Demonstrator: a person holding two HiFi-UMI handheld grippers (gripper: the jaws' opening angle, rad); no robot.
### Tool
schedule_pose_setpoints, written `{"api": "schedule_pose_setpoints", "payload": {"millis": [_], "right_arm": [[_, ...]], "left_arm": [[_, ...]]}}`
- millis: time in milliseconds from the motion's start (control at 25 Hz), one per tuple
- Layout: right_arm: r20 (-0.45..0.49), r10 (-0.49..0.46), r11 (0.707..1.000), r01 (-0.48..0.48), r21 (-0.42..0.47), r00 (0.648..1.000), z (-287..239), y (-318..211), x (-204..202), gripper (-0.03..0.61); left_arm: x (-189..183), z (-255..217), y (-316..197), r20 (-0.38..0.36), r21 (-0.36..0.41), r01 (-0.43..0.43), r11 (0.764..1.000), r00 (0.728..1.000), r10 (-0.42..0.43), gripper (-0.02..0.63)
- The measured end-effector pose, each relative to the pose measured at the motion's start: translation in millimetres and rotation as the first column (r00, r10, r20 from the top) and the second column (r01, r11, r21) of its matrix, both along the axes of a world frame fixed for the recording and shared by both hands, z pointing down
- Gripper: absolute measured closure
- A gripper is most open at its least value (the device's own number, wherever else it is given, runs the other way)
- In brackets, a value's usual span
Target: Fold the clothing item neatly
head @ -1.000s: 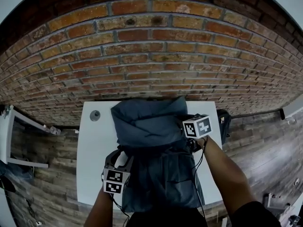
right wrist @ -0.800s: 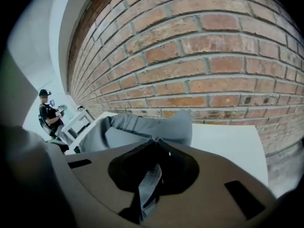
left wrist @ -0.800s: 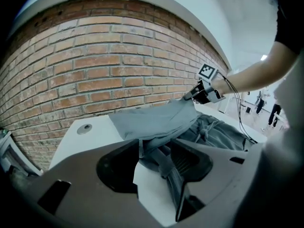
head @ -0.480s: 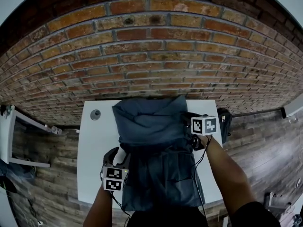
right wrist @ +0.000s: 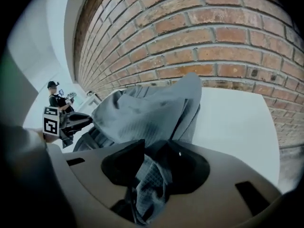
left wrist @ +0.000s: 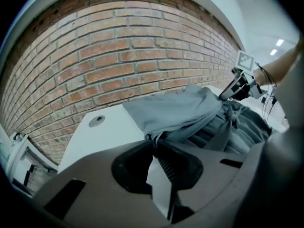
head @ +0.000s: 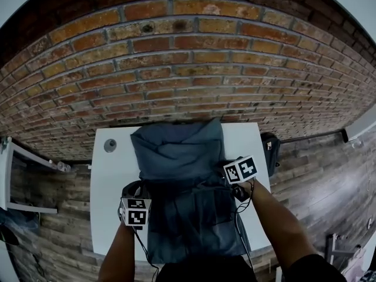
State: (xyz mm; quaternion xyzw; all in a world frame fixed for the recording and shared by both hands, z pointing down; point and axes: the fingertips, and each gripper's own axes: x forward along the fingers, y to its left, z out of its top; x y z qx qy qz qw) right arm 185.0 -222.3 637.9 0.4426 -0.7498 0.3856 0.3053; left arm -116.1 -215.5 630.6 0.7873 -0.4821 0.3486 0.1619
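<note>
Your left tongs (left wrist: 153,140) have just been closing. They now stand narrow, their tips pinching the left edge of the dark grey-blue cloth garment (head: 176,151).

Your right tongs (right wrist: 152,146) have just been opening. They stand wide at the garment's right edge, with a loose fold of its quilt-textured cloth lying in the gap, not pressed.

The garment runs down the middle of the white bench (head: 117,175). Its far part is doubled over in a puffy layer towards the red brick wall (head: 188,57). Its near part lies flatter and reaches the bench's near edge.

Both tongs sit about where the doubled layer ends, one on each side. A small round grey disc (head: 110,145) lies near the bench's far left corner, apart from the garment.
</note>
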Motion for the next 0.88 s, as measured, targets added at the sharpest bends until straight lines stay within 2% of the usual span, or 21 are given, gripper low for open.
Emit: {"api": "schedule_pose_setpoints", "payload": {"millis": [80, 200, 440, 680, 880], "right_arm": [[-0.029, 0.003, 1.0, -0.003, 0.009, 1.0, 0, -2, -1, 0.436], [-0.085, -0.004, 0.999, 0.008, 0.04, 0.996, -6, -4, -2, 0.578], [-0.105, -0.002, 1.0, 0.004, 0.022, 0.994, -3, 4, 6, 0.578], [-0.019, 0.076, 0.991, -0.074, 0.109, 0.997, -19, -1, 5, 0.577], [0.025, 0.117, 0.982, -0.119, 0.148, 0.993, -35, 0, -3, 0.577]], "left_arm": [[-5, 3, 0, -0.012, -0.007, 0.024, 1.0, 1.0, -0.024, 0.591], [-13, 1, 0, -0.04, -0.009, 0.083, 0.996, 0.996, -0.083, 0.595], [-38, 16, 12, -0.094, -0.077, 0.182, 0.98, 0.977, -0.189, 0.595], [-36, 5, 21, -0.143, -0.024, 0.114, 0.993, 0.983, -0.116, 0.594], [-53, -2, 31, -0.233, -0.051, 0.116, 0.992, 0.964, -0.125, 0.558]]}}
